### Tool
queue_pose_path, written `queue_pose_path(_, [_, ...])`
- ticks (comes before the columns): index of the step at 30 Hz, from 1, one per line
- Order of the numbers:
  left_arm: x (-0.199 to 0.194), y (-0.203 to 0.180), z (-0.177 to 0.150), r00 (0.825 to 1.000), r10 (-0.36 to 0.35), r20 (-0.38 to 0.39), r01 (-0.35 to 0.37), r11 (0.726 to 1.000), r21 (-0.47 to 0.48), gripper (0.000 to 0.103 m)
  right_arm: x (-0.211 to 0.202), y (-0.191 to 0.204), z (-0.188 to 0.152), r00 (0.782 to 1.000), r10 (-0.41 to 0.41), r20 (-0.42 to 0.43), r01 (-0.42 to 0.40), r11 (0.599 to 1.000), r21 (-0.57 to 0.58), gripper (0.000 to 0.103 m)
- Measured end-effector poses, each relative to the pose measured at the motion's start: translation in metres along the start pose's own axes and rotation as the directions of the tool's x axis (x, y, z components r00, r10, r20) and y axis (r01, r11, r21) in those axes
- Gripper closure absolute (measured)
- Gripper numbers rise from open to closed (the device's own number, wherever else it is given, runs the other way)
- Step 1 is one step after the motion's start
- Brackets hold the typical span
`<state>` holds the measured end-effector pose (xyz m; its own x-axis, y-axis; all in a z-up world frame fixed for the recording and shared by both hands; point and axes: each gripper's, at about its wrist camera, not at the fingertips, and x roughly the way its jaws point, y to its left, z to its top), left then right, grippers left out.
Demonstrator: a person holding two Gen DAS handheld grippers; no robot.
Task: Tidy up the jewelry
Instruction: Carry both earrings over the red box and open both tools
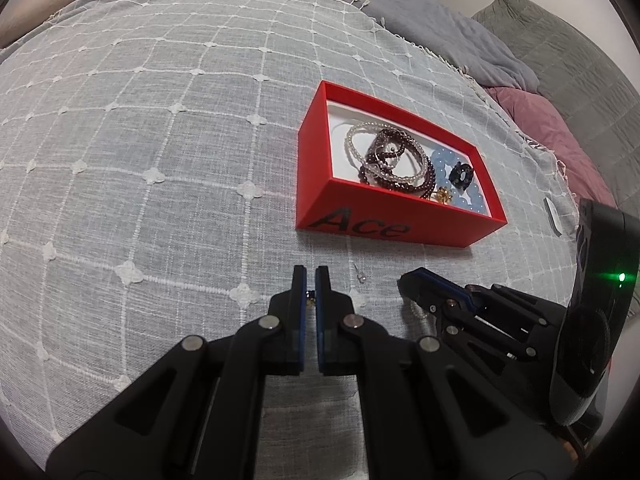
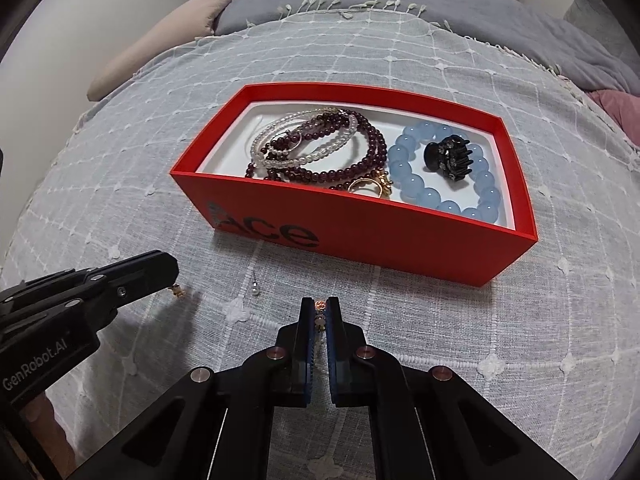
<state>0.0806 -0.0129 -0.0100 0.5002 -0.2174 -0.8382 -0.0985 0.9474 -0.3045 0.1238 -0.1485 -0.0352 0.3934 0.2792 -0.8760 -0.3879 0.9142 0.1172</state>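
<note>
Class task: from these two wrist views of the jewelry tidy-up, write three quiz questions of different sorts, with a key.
1. True or false: the black claw hair clip lies inside the ring of the pale blue bead bracelet.
2. Multiple choice: the small pearl-headed pin lies (A) in the red cardboard box, (B) on the grey checked cloth in front of the box, (C) under the clip.
3. Fill in: the right gripper is shut on a small ____ jewelry piece.

Key: 1 true; 2 B; 3 gold-coloured.
</note>
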Motion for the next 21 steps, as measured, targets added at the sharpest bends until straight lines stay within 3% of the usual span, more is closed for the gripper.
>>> queue_pose_path(12, [-0.006, 0.001, 0.003, 1.0, -0.023, 0.007, 0.023, 1.0, -0.008, 0.098, -0.016, 0.001, 0.003, 0.999, 0.03, 0.016, -0.029, 1.0, -0.006, 0.098])
queue_pose_path(21, [-0.033, -0.004, 0.019, 0.99, -0.109, 0.094, 0.11, 0.994, -0.01, 0.098, -0.053, -0.004, 0.012, 0.994, 0.073, 0.08, -0.072, 0.997, -0.014, 0.098])
